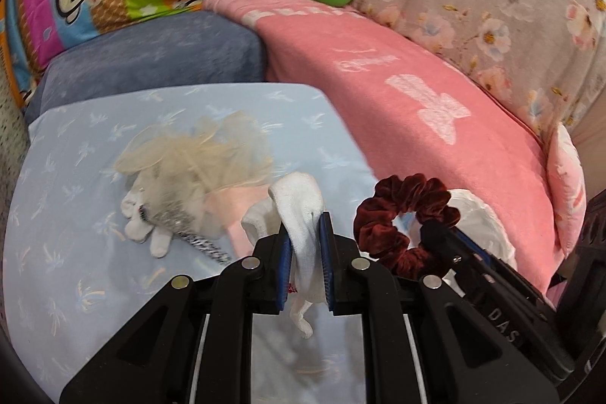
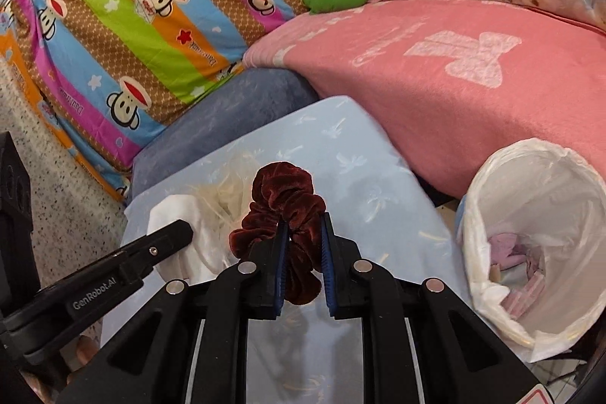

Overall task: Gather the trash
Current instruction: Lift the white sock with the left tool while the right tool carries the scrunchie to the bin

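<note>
Beige tulle [image 1: 197, 154] (beside pink blanket [image 1: 435, 124]) lies beyond both grippers.

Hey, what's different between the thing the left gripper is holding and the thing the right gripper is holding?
The left gripper holds a white cloth; the right gripper holds a dark red velvet scrunchie. The white cloth is a limp strip draping down between the jaws, while the scrunchie is a ruffled ring with an open centre. The cloth looks smooth and plain, the scrunchie gathered and plush. Both are soft fabric, lifted above the light blue sheet.
</note>
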A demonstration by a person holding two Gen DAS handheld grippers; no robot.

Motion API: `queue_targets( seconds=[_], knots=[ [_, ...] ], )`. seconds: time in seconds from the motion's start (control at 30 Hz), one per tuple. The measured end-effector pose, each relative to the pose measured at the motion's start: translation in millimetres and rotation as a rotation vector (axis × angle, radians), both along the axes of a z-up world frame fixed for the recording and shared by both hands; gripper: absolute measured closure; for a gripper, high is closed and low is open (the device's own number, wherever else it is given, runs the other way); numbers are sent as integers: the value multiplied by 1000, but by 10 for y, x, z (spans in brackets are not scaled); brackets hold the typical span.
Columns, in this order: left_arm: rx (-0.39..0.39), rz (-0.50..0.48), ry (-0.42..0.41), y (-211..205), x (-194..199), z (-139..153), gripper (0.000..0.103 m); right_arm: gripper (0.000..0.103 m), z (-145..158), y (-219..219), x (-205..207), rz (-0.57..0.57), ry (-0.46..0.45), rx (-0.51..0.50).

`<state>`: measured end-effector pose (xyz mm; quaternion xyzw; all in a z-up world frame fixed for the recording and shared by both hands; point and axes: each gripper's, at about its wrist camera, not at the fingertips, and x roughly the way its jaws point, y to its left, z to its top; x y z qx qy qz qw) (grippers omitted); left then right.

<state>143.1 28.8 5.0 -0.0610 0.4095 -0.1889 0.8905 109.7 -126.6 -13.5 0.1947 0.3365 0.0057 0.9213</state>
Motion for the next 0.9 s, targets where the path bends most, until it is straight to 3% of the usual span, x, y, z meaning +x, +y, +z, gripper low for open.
queue_targets(
  seconds=[0.3,0.57,0.8,0.83,0.9],
  knots=[
    [5,-154,-71,-752,-205,303,89,88,388,-828,-516,-152,-90,-1],
    [4,-296,-99,-1397,-365,433,88,87,372,-1486,-905,-278,-95,-1],
    [-6,-402,-77,-1835,-448,414,88,87,293,-1864,-1113,-350,-89,6],
    [-4,-413,-67,-1884,-450,407,82,87,284,-1899,-1130,-356,-88,7],
    [-6,-422,-56,-1942,-448,412,59,87,271,-1945,-1152,-366,-87,10]
  ],
)
